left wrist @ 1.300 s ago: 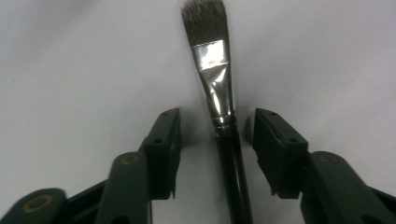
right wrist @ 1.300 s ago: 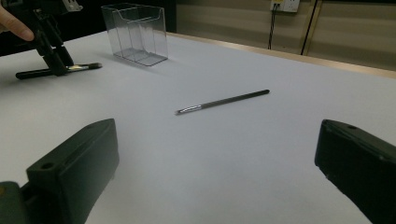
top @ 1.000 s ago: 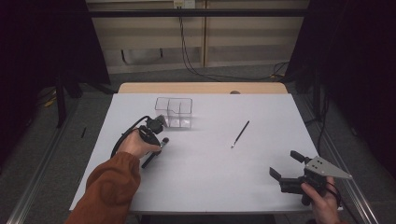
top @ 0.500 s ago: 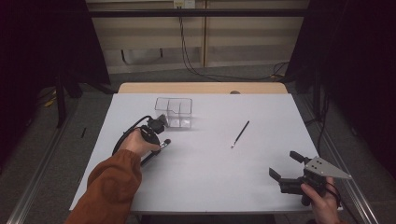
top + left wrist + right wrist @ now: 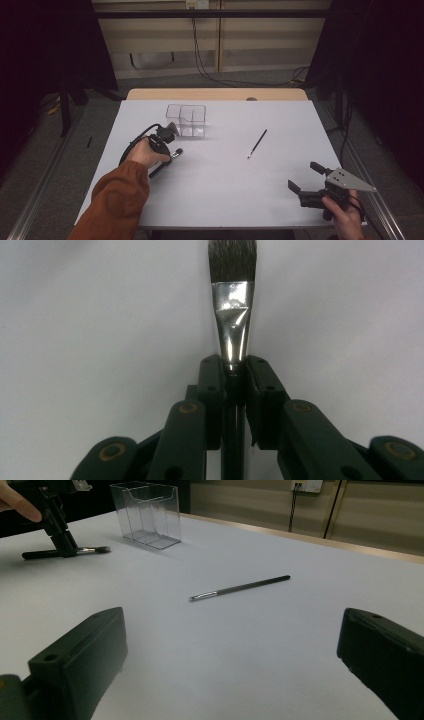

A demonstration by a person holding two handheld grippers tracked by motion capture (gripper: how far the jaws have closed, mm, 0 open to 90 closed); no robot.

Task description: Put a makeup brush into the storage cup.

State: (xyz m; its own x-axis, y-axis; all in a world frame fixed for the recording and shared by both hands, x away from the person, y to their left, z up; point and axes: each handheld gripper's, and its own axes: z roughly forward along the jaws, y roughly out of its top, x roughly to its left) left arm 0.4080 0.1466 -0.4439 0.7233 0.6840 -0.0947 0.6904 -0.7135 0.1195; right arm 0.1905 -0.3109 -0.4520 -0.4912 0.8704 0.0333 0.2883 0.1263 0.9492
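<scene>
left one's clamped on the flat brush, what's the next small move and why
Probably a short straight lift. The left hand-held gripper has just closed on the flat brush just behind its metal collar, and the brush lies on the table. The clear holder stands close by, apart from it; raising the brush first should free it to be carried there.
</scene>
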